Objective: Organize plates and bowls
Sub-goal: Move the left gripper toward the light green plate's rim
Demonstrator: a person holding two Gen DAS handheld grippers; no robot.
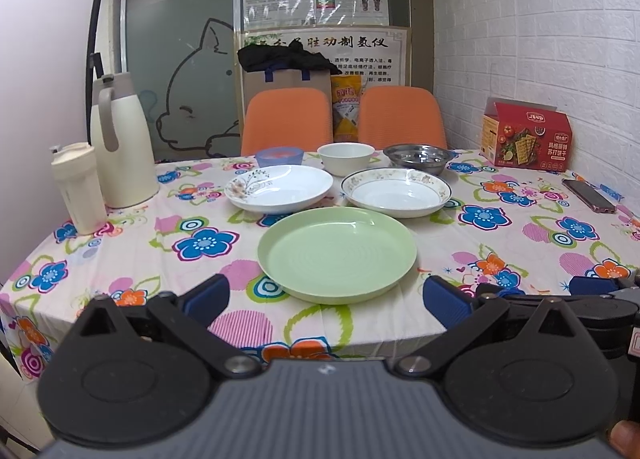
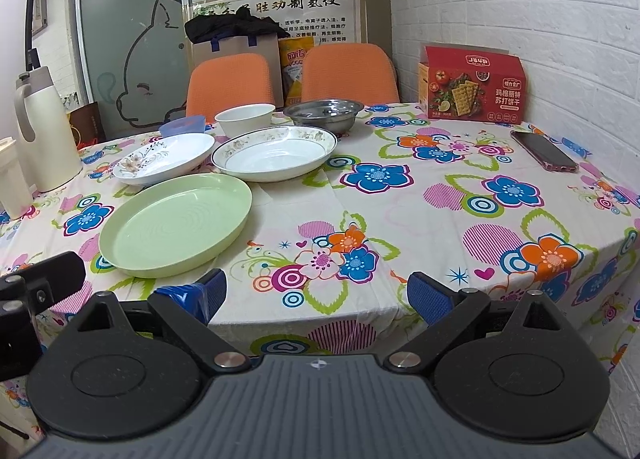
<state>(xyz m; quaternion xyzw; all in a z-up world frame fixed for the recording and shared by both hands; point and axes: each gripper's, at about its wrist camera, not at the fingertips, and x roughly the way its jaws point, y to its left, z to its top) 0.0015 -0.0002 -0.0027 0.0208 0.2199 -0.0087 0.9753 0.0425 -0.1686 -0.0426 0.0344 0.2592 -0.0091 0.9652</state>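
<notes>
Still nothing stacked. Left gripper (image 1: 326,301) and right gripper (image 2: 316,297) jaws apart, empty. Green plate (image 1: 337,253) just ahead between left jaws, on counter (image 1: 500,255); two white plates, three bowls beyond. Approach low, pinch near rim squarely, lift level.

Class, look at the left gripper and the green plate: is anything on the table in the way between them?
Nothing visible. The left gripper, jaws open, faces the green plate with only bare tablecloth between them; the other dishes lie beyond it.
</notes>
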